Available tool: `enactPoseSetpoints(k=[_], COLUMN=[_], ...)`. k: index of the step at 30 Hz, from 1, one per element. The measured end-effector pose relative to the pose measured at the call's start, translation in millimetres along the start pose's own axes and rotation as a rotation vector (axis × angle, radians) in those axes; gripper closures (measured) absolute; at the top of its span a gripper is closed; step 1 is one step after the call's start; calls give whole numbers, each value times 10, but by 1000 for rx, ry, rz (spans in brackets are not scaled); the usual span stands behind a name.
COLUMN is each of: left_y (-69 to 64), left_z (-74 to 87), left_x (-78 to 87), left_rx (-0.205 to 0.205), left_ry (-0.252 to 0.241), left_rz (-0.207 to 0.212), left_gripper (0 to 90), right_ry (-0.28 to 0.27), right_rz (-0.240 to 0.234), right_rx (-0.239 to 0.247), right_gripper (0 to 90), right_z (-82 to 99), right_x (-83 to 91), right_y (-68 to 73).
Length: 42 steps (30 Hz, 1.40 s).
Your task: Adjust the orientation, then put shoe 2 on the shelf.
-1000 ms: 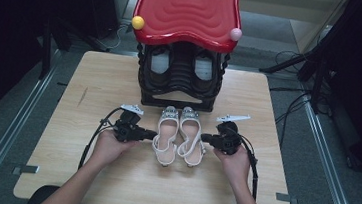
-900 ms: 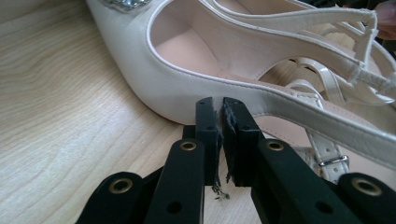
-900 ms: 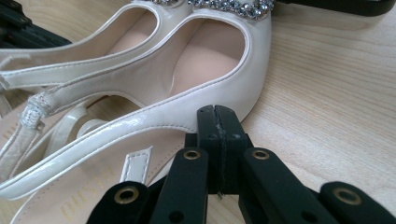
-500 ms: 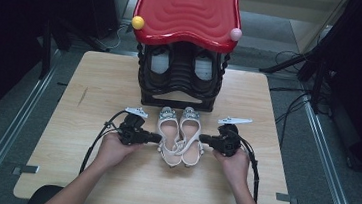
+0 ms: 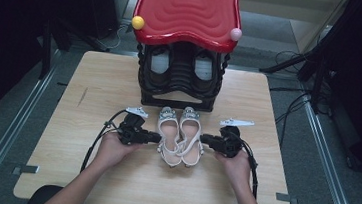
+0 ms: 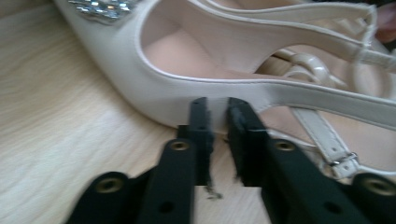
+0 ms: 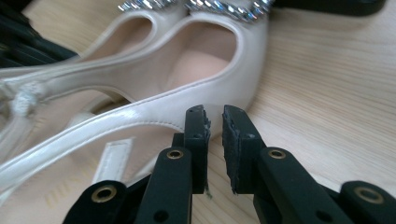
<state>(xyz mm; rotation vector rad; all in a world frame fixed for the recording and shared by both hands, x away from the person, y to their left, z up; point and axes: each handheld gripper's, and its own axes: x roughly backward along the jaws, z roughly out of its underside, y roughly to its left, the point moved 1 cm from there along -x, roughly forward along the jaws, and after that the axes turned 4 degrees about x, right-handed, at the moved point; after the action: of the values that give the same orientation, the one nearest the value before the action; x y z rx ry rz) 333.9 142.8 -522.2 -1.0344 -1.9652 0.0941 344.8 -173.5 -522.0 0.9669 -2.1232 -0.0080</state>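
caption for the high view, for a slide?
Two hand-held grippers flank a pair of cream shoes on a wooden table, before a red-topped black rack.

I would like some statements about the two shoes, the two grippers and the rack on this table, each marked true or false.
1. The two cream shoes lie side by side on the wooden table. True.
2. The shoes point their jewelled toes toward the person. False: the toes point away, toward the black shoe rack.
3. The left gripper is at the outer side of the left shoe. True; its jaws have just been opening, with a narrow gap between them.
4. The right gripper lifts the right shoe off the table. False: the shoe rests on the wood, and the jaws have just been opening beside it.
5. The rack has a blue top. False: the top is red.
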Motion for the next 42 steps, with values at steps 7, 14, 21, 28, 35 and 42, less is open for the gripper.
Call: enactPoseSetpoints(k=[7,14,21,28,35,42], left_y=[84,158,137,177,162,169], left_z=[-15,8,19,18,20,17], left_x=[227,334,354,404,401,424], left_rx=[-4,-10,-10,2,-14,-23], left_ry=[-44,-48,-48,-72,-74,-78], left_rz=[-43,-84,-45,-46,-53,-66], left_gripper=[646,545,477,462,461,456], right_ry=[-12,-20,10,91,138,200], right_rz=[26,18,-1,37,21,19], right_rx=[44,69,76,94,61,39], right_gripper=[781,749,730,720,715,693], right_z=[-113,-176,-275,-451,-594,-733], right_x=[143,176,109,26,-69,-186], right_y=[-1,75,165,259,336,441])
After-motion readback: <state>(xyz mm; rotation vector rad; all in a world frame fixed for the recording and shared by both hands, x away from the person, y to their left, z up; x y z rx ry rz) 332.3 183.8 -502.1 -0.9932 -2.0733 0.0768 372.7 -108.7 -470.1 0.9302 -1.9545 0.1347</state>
